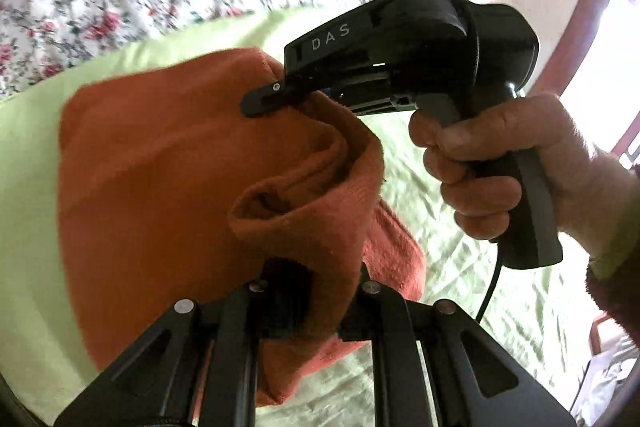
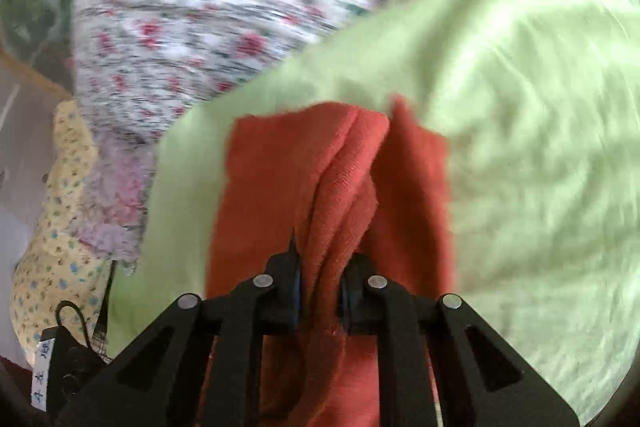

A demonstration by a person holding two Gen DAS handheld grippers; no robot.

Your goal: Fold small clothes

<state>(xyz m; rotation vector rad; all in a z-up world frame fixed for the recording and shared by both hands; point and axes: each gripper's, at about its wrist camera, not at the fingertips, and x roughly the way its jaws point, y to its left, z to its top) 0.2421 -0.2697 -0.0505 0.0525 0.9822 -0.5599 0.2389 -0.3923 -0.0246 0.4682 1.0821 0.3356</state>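
Both tongs are clamped on the orange garment (image 1: 168,163), lifted mid-frame above the green sheet (image 1: 36,147); the left gripper (image 1: 304,303) pinches one bunched edge, the right gripper (image 2: 320,291) another; possibly mid-fold, though blur hides much; laying flat remains.

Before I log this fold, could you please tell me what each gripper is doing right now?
Left gripper: closed on the orange cloth.
Right gripper: closed on a bunched fold of the same orange cloth.
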